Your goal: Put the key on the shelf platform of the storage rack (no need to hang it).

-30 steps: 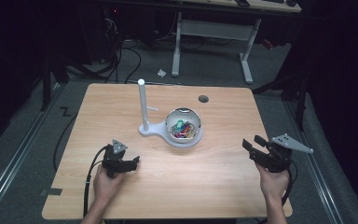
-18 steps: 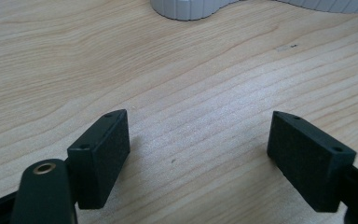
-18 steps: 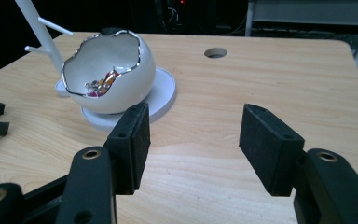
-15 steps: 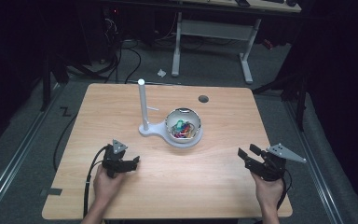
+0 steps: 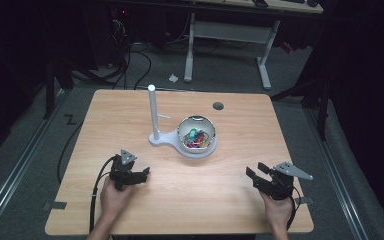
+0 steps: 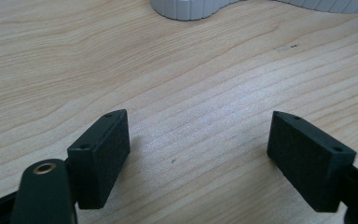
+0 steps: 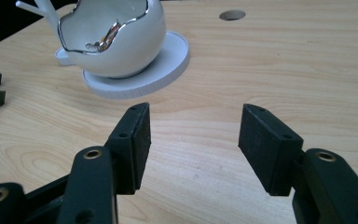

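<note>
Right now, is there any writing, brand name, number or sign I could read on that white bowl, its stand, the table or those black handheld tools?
None can be read.
White bowl: plain, with a silvery rim, no lettering.
White stand: blank.
Wooden table: bare wood grain and a round hole, no label.
Left gripper and right gripper: plain black jaws with no markings.
Coloured pieces in the bowl: too small to tell.

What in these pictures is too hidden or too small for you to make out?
- Colourful bits in the bowl: too small in the high view to tell what they are; in the right gripper view the bowl's wall hides most of them.
- White post: cut off by the top edge in the right gripper view.
- White base: cut off by the top edge in the left gripper view.
</note>
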